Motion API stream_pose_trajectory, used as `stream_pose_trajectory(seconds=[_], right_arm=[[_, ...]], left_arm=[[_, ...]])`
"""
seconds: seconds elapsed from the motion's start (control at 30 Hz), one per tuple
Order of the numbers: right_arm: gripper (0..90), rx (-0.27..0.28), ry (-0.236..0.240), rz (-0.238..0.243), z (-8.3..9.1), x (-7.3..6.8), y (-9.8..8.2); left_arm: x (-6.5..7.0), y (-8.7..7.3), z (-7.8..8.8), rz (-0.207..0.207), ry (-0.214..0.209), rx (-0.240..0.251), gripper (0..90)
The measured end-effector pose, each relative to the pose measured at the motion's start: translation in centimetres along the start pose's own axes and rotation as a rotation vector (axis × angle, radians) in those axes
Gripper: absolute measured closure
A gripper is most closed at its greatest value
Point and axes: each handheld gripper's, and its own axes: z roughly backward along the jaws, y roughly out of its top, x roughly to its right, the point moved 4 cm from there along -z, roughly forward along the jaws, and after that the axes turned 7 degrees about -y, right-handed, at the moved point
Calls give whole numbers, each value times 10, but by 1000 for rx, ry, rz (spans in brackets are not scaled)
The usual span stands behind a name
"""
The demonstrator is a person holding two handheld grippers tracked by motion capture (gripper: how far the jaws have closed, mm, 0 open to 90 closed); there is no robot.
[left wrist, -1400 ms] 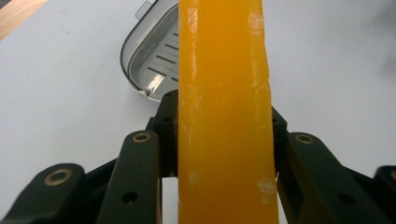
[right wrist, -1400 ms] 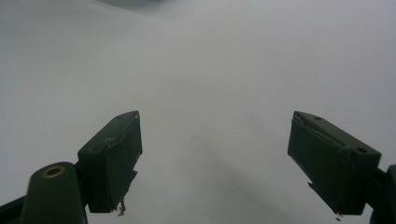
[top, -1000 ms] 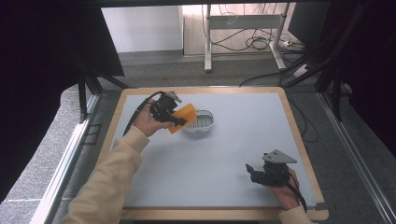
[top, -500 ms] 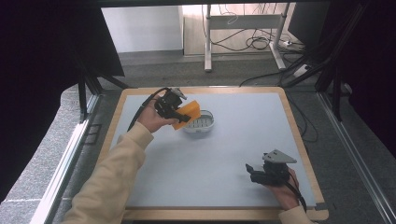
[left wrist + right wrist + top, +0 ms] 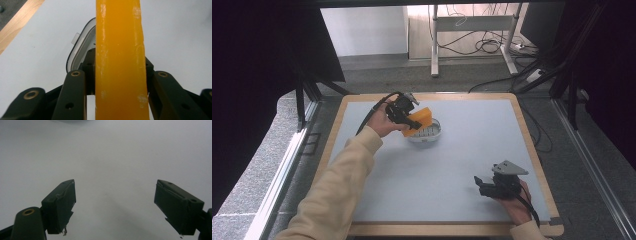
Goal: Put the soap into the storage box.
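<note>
The left gripper [image 5: 408, 116] is pinching the orange block [image 5: 419, 120] over the white tray [image 5: 426, 135] at far left, and should be lowering it level, while the right gripper [image 5: 486, 184] is resting spread at near right.

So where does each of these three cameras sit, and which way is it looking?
High view: fixed above the person's side, looking forward and down on the table; both forearms, left gripper and right gripper show.
Left gripper view: rides the left gripper, looking along its jaws, which are clamped on the orange sponge, with the white dish beyond.
Right gripper view: rides the right gripper, looking between its open jaws at bare tabletop.
Shared: the high and left gripper views both show the sponge over the dish.
</note>
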Motion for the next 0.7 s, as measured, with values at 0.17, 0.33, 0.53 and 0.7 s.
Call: stream_pose_trajectory(seconds=[0.17,0.33,0.53,0.7], right_arm=[[179,1,-1,-5,0,1,0],[179,0,-1,-6,0,2,-1],[179,1,0,-8,0,2,-1],[178,6,6,-6,0,2,0]], left_arm=[[-4,4,-6,-12,-5,-16,616],[-9,6,-11,-26,-12,-28,616],[-14,8,-17,-32,-8,-43,616],[-16,9,-18,-33,-6,-45,616]])
